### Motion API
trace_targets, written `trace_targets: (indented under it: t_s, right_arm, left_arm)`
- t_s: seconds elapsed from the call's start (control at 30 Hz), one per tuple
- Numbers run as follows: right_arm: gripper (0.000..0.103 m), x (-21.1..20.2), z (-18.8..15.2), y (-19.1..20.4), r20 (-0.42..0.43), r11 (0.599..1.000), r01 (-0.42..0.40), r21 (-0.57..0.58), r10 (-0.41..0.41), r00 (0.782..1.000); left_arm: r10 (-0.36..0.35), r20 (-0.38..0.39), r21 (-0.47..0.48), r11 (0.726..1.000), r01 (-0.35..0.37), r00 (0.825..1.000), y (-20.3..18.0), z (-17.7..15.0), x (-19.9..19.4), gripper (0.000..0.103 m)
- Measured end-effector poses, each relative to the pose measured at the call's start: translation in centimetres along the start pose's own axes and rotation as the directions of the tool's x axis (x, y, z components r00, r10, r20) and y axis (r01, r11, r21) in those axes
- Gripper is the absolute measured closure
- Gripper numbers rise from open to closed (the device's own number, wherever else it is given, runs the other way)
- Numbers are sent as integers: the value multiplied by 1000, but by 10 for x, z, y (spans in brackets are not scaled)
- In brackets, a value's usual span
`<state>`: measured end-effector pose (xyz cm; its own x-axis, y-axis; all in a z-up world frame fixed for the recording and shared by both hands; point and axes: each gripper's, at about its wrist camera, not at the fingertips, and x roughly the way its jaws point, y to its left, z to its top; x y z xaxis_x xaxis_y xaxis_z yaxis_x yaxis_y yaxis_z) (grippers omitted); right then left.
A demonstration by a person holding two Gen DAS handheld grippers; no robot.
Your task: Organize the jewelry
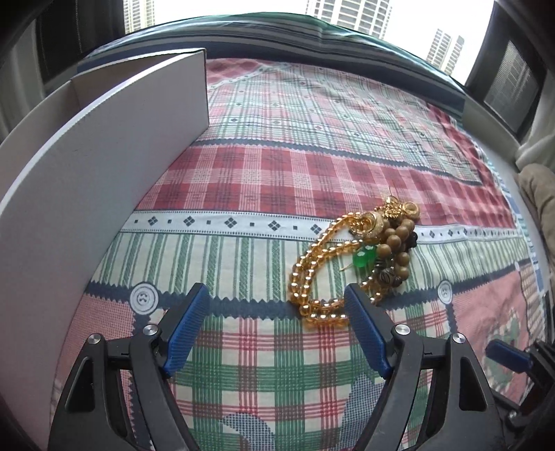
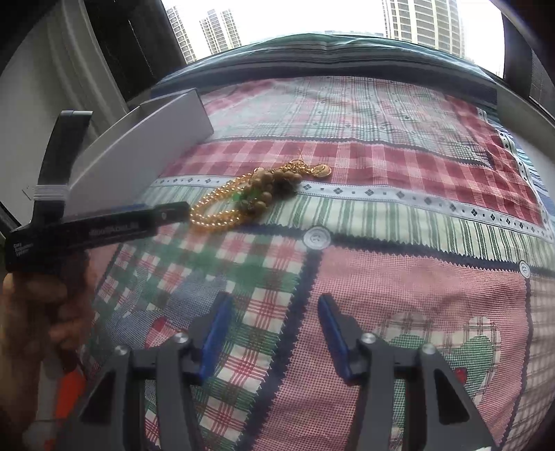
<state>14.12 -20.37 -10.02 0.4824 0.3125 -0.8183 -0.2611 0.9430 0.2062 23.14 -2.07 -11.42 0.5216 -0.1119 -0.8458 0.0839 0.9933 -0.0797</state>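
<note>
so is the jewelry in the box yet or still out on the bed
Out. The tangled jewelry pile lies on the plaid bedspread, apart from the grey box at left.

Jewelry pile [image 1: 360, 256] on bedspread [image 1: 277, 163], right of box [image 1: 104, 145]

A bed fills most of both views, covered by a patchwork-print bedsheet [image 1: 312, 166] in red, green and white checks, with white bands of small dark diamonds and printed button motifs. Along the far edge, toward the top of the frame, lies a folded dark striped blanket [image 1: 312, 38]. Behind it a wide window [image 2: 305, 17] takes up the top centre — pale overcast sky and several high-rise towers [image 2: 423, 20] outside, giving flat daylight across the bed. Dark window frames [image 1: 510, 79] stand at the upper right and upper left corners, and a light curtain [image 2: 69, 69] hangs at the upper left of the right wrist view.
</note>
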Motion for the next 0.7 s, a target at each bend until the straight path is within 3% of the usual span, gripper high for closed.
trace_targets:
  t_s: [0.07, 0.1, 0.17, 0.47, 0.6, 0.7]
  right_arm:
    - [50, -1, 0, 1, 2, 1000, -5, -1, 5, 1000]
    - [50, -2, 0, 2, 4, 1000, -8, -2, 8, 1000]
    - [50, -4, 1, 1, 9, 1000, -8, -3, 8, 1000]
    - [50, 6, 16, -4, 14, 1000, -4, -1, 4, 1000]
    - [50, 20, 40, 3, 5, 999, -28, -29, 29, 1000]
    - [51, 31, 70, -11, 2, 996, -80, 50, 80, 997]
  left_arm:
    - [29, -20, 27, 999, -29, 999, -4, 0, 12, 47]
    - [59, 12, 51, 997, -60, 998, -7, -2, 11, 54]
    - [30, 25, 68, 997, -32, 999, -9, -7, 9, 96]
    - [-93, -14, -68, 994, 91, 996, 24, -55, -26, 98]
    - [-97, -24, -109, 990, 94, 995, 42, -73, -38, 97]
    - [-84, -23, -122, 989, 81, 996, 54, -82, -45, 97]
